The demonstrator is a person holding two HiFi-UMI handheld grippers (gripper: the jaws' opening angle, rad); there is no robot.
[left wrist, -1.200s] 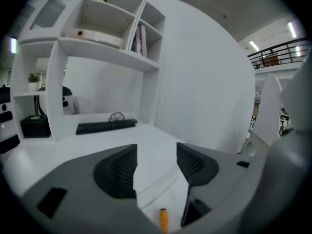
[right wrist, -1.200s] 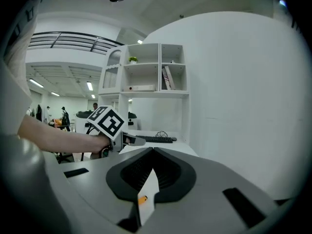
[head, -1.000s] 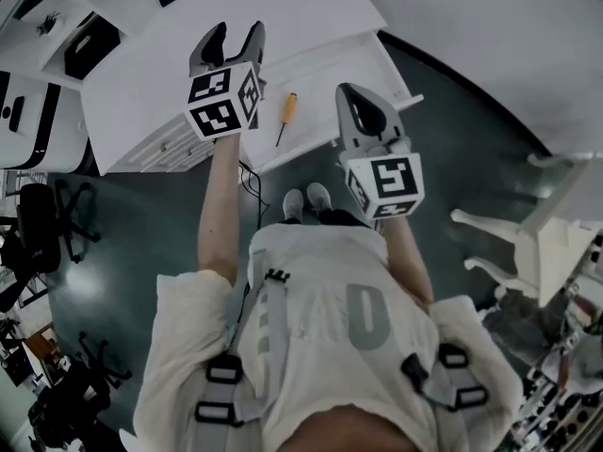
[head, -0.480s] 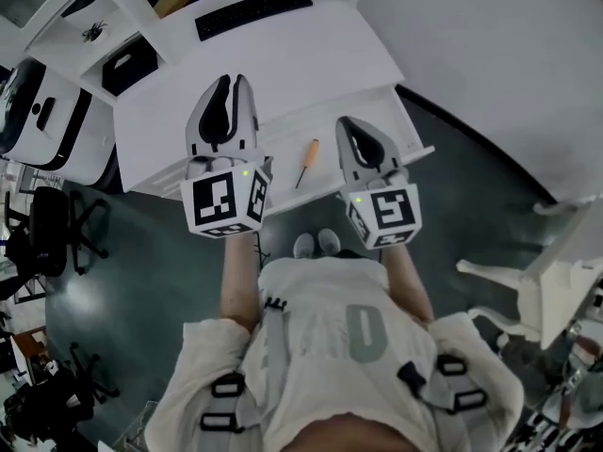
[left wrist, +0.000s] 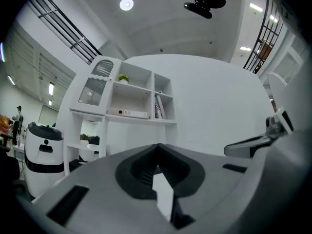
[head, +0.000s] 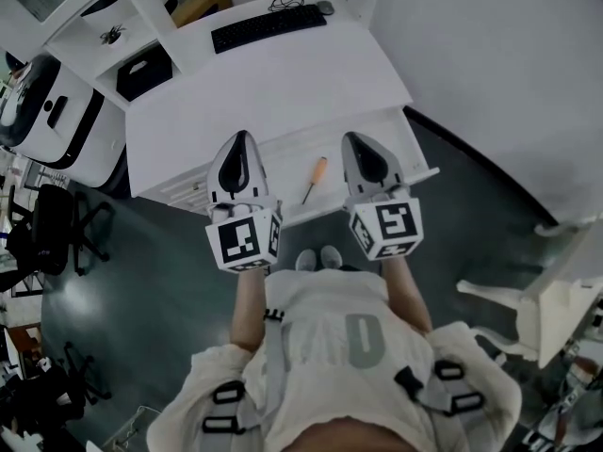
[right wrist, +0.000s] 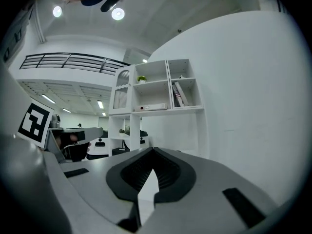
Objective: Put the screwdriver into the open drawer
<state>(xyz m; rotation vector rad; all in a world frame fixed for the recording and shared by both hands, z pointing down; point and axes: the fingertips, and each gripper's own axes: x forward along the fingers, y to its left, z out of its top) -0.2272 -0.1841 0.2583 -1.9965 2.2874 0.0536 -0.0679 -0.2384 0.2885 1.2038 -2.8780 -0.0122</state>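
The screwdriver (head: 316, 179), with an orange handle and a thin dark shaft, lies in the open white drawer (head: 415, 156) below the desk top (head: 273, 83). It is free, between my two grippers. My left gripper (head: 240, 141) hovers to its left, shut and empty. To its right, my right gripper (head: 359, 140) is shut and empty too. In the left gripper view the left gripper (left wrist: 157, 165) has its jaws meeting at the tip with nothing between them. The right gripper (right wrist: 152, 164) looks the same in its own view. Both point level toward a white shelf unit (left wrist: 131, 106).
A black keyboard (head: 268, 26) lies at the desk's far edge. A black box (head: 143, 72) sits on a side shelf at the left. A black office chair (head: 52, 229) stands on the dark floor at the left. White chair legs (head: 528, 299) are at the right.
My left gripper was open over the desk top; it has shut and drawn back toward the person, level with the right gripper. The right gripper has hardly moved. The screwdriver stays in the drawer.
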